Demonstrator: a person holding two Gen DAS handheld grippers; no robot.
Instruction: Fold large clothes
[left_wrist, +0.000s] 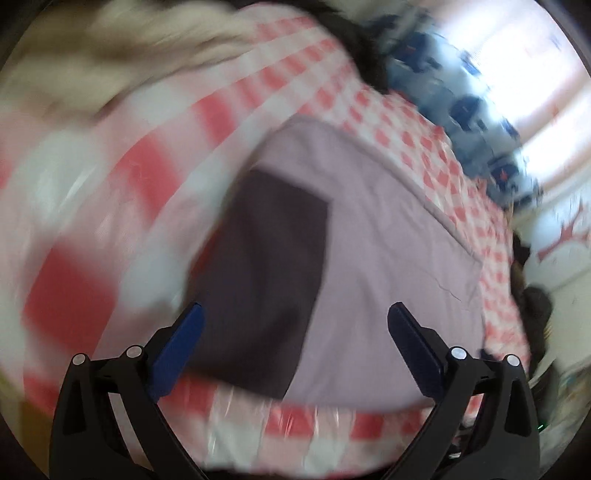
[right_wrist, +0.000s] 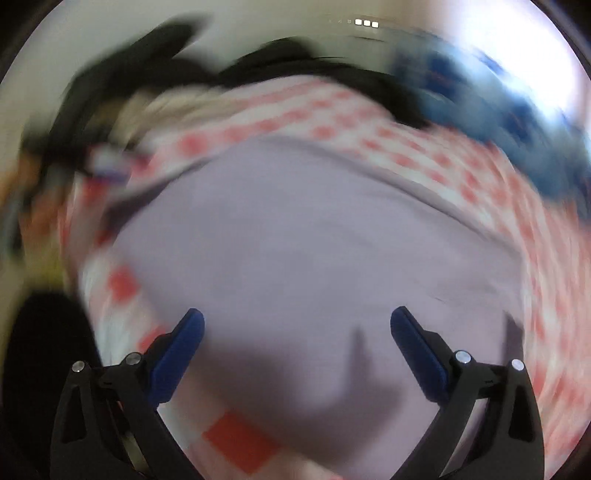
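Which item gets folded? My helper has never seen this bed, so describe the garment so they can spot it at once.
Start from the red-and-white checked cover spread over the bed. The pale lilac garment lies flat on it, just ahead of both open grippers. It is the only plain, unpatterned cloth there, with a dark rectangular patch on it, unlike the cream fabric bunched at the far edge.

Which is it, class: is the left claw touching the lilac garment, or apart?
Cannot tell. The left wrist view shows the open left claw over the lilac garment, but blur hides any gap.

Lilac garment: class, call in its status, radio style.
Left gripper open, empty. Right gripper open, empty. Lilac garment flat on checked cloth, ungripped. Nothing blocking.
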